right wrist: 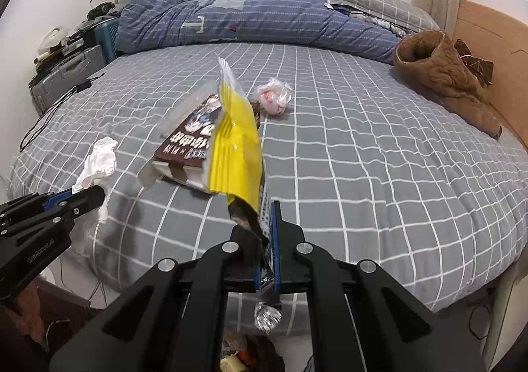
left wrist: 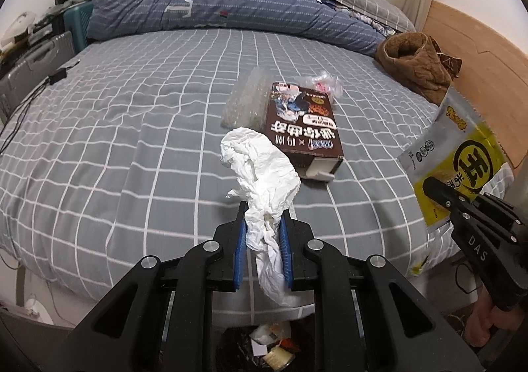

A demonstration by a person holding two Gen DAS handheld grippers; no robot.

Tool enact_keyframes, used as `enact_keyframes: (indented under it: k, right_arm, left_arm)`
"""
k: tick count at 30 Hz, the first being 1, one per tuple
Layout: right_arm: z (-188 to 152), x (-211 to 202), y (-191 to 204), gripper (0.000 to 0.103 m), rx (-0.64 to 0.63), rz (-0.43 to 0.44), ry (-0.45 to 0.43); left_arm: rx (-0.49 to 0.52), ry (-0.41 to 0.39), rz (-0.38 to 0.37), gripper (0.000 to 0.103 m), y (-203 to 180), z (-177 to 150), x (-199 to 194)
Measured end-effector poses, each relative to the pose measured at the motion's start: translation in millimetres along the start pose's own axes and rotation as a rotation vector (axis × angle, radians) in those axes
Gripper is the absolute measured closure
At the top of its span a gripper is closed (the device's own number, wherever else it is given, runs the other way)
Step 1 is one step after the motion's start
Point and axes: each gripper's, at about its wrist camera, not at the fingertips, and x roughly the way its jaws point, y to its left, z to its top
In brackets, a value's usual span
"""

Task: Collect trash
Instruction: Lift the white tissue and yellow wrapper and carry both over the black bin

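My left gripper [left wrist: 263, 212] is shut on a crumpled white tissue [left wrist: 260, 167], held above the near edge of the bed; the tissue [right wrist: 97, 157] also shows at the left of the right wrist view. My right gripper [right wrist: 259, 210] is shut on a yellow snack wrapper [right wrist: 236, 144], and that wrapper [left wrist: 452, 154] appears at the right of the left wrist view. A brown box [left wrist: 302, 123], a bubble-wrap piece [left wrist: 246, 98] and a small crumpled plastic bag [right wrist: 274, 96] lie on the bed. Below both grippers sits a bin with trash [left wrist: 270, 345].
The bed has a grey checked sheet [left wrist: 115, 147]. A blue quilt [left wrist: 214, 2] is piled at the back, and a brown fleece garment [right wrist: 439, 75] lies by the wooden headboard. A suitcase [left wrist: 29, 75] and cables stand at the left. A person's hand [left wrist: 485, 325] holds the right tool.
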Motion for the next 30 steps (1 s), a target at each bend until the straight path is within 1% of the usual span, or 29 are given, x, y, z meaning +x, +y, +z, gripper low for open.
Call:
enact_keyframes:
  k: [15,23,30]
  right_arm:
    - [-43.3,-22.3,10.5,0.099,0.003,0.026,0.056]
    - [-68.5,-34.1,18.6,0.099,0.003,0.038,0.097]
    - [-90.6,-39.7,28.5,0.099,-0.014,0.052,0.139]
  left_arm:
    - [-0.006,0.021,-0.002,0.086,-2.3,-40.5,-24.7]
    - [-0.023,0.063,-0.009,0.086,-2.0,-66.3,-32.1]
    - [-0.004,0.1,-0.012,0.086,-7.2,-86.5,-35.0]
